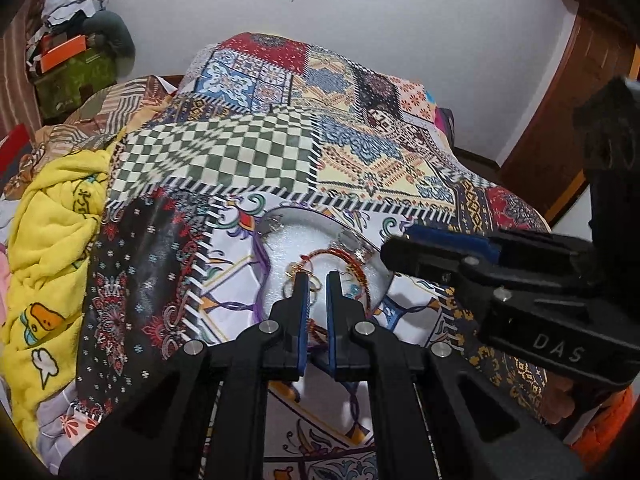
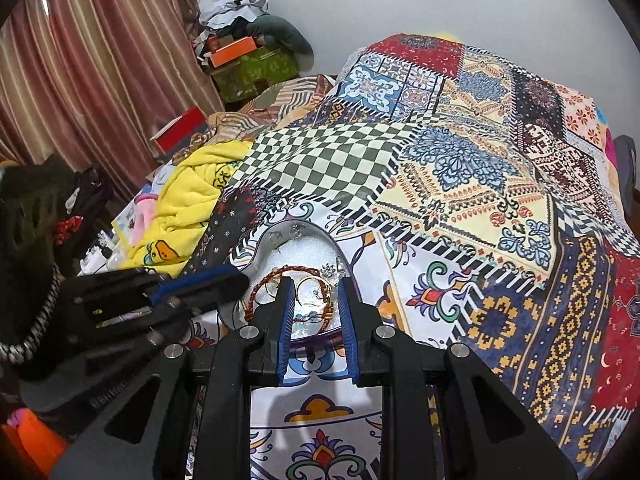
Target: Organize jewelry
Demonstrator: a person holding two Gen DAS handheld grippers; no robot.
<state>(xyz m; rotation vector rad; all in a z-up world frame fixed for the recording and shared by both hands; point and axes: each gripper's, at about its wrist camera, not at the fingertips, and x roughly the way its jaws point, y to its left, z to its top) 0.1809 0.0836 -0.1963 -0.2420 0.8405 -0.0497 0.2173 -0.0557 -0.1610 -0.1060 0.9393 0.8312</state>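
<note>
The jewelry sits in a clear tray (image 2: 280, 236) lined with white foam, lying on the patchwork bedspread (image 2: 460, 168) of the bed. In it I see a red-and-gold braided bangle (image 2: 296, 269) curving across the middle, a thin gold ring (image 2: 310, 280) just beside it, and a few small silvery pieces (image 2: 286, 234) near the tray's far rim; they are too small for me to name.

My left tool (image 1: 318, 280) hangs over the near part of the tray with its blue-padded fingers (image 1: 303, 300) drawn close, a narrow gap left between them. A bit of gold jewelry (image 1: 294, 268) shows right at the left fingertip, but I cannot tell whether the pads actually pinch it. My right tool (image 2: 315, 284) hovers over the same tray with its jaws apart, the bangle and ring visible between them and nothing gripped. In the left wrist view the right tool (image 1: 404, 250) reaches in from the side, its tip near the tray's rim (image 1: 360, 240).

A yellow cartoon blanket (image 2: 188, 208) is bunched at the left side of the bedspread. Striped curtains (image 2: 80, 80) hang further left, and a pile of boxes and clothes (image 2: 248, 48) stands against the white wall (image 2: 340, 0).
</note>
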